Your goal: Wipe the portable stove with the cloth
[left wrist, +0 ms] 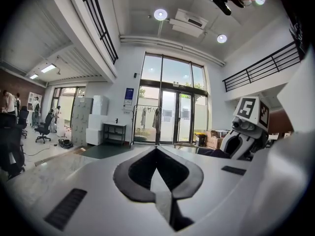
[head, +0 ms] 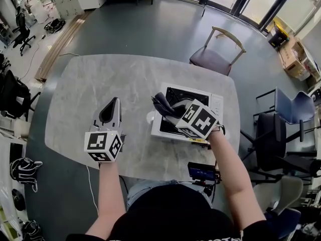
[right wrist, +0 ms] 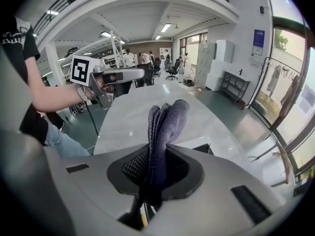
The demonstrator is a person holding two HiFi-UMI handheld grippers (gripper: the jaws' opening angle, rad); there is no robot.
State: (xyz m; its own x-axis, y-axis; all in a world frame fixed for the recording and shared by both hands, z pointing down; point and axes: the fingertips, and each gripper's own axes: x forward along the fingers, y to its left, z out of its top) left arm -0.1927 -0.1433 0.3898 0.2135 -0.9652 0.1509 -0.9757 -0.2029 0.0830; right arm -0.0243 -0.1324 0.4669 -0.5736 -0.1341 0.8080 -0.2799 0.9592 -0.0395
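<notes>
The white portable stove [head: 213, 103] with its black top sits on the right part of the grey marble table [head: 80, 94]. My right gripper [head: 169, 109] hovers over the stove's left side, shut on a dark grey-blue cloth [head: 161, 103]. In the right gripper view the folded cloth [right wrist: 166, 124] sticks up out of the right gripper [right wrist: 156, 173], with a black corner of the stove [right wrist: 203, 149] just beyond. My left gripper [head: 114, 101] hangs over the table left of the stove, shut and holding nothing [left wrist: 156, 154]. It points level across the room.
A small white round object [head: 149, 117] lies on the table beside the stove's left edge. A black device [head: 201, 172] sits at the table's near edge. A wooden chair [head: 216, 54] stands beyond the table, and more chairs [head: 281, 112] crowd the right side.
</notes>
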